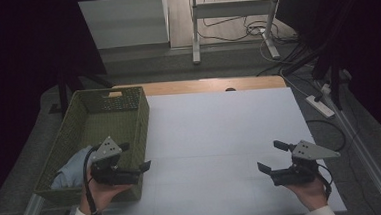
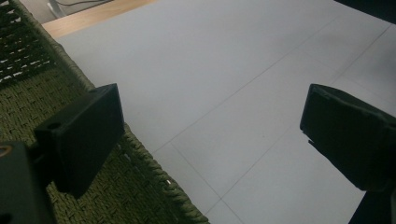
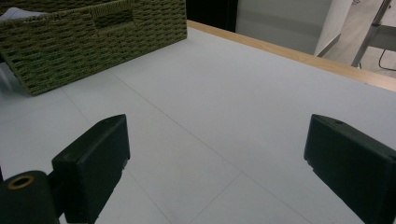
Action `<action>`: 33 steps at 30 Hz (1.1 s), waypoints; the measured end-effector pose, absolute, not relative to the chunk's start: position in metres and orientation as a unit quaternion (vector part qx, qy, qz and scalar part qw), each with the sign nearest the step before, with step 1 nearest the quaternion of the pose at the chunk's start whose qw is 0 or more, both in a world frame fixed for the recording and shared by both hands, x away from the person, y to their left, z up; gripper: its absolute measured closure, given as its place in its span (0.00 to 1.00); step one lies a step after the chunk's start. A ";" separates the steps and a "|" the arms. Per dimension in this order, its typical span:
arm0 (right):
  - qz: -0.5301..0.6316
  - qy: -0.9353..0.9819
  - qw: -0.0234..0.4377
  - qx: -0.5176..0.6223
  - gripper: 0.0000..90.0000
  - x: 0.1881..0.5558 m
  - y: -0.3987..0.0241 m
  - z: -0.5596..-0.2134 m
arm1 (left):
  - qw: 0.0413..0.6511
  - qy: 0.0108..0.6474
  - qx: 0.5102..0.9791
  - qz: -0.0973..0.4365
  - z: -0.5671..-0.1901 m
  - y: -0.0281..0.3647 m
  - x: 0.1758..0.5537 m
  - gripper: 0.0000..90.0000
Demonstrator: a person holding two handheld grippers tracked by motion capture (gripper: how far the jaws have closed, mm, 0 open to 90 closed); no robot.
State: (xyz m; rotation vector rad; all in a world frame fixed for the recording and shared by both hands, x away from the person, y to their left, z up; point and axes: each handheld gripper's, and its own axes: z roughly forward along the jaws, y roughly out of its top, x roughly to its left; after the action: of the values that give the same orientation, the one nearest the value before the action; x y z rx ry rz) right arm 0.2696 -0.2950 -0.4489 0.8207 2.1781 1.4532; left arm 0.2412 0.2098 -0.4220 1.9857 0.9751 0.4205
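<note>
Both the left gripper (image 1: 135, 158) and right gripper (image 1: 273, 156) are spread, empty. The left one, over the olive woven basket's (image 1: 140, 121) near-right corner, risks snagging its rim reaching for the pale-blue cloth (image 1: 73, 168).

We see a white-topped desk (image 1: 220, 135) with a pale wooden strip along its far edge (image 1: 212, 85), standing on a grey floor (image 1: 176, 63). Beyond it we make out a white metal frame on two legs (image 1: 232, 9), loose black cables (image 1: 239, 32) on lighter flooring, and a white panel (image 1: 123, 21) at far left. A white power strip (image 1: 320, 105) lies at right. Both sides fall into darkness.
</note>
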 end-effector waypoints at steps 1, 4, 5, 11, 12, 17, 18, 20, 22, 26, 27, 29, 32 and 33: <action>0.520 0.777 0.196 0.294 0.08 0.270 -0.295 -0.449 | 0.430 0.391 0.796 0.169 -0.422 0.210 0.241 0.07; 0.519 0.779 0.194 0.294 0.08 0.271 -0.294 -0.450 | 0.431 0.391 0.797 0.165 -0.423 0.210 0.242 0.07; 0.520 0.778 0.193 0.294 0.08 0.272 -0.294 -0.450 | 0.431 0.391 0.797 0.165 -0.423 0.210 0.242 0.07; 0.521 0.778 0.186 0.298 0.08 0.272 -0.295 -0.452 | 0.433 0.392 0.794 0.167 -0.420 0.213 0.246 0.07; 0.518 0.780 0.186 0.298 0.08 0.272 -0.295 -0.453 | 0.433 0.392 0.794 0.167 -0.420 0.213 0.246 0.07; 0.518 0.778 0.195 0.298 0.09 0.269 -0.295 -0.450 | 0.425 0.393 0.799 0.165 -0.424 0.213 0.242 0.07; 0.524 0.774 0.193 0.299 0.09 0.270 -0.295 -0.448 | 0.425 0.393 0.799 0.165 -0.424 0.213 0.242 0.07; 0.535 0.766 0.187 0.303 0.09 0.270 -0.295 -0.447 | 0.430 0.397 0.795 0.159 -0.423 0.214 0.241 0.07; 0.533 0.767 0.189 0.302 0.09 0.268 -0.294 -0.447 | 0.432 0.395 0.795 0.159 -0.422 0.213 0.240 0.07; 0.527 0.771 0.195 0.300 0.09 0.267 -0.295 -0.446 | 0.430 0.391 0.798 0.160 -0.422 0.212 0.240 0.07; 0.528 0.770 0.195 0.301 0.09 0.267 -0.295 -0.447 | 0.430 0.391 0.798 0.160 -0.422 0.212 0.240 0.07; 0.528 0.770 0.193 0.302 0.09 0.268 -0.295 -0.448 | 0.429 0.391 0.799 0.160 -0.421 0.211 0.239 0.07; 0.521 0.776 0.192 0.299 0.09 0.268 -0.294 -0.451 | 0.428 0.389 0.800 0.161 -0.421 0.210 0.239 0.07; 0.519 0.777 0.192 0.299 0.09 0.268 -0.294 -0.452 | 0.428 0.389 0.800 0.161 -0.421 0.210 0.239 0.07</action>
State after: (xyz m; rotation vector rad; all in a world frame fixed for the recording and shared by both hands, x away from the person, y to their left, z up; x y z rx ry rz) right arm 0.2685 -0.2938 -0.4519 0.8401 2.1810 1.4574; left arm 0.2388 0.2103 -0.4210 1.9977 0.9716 0.4028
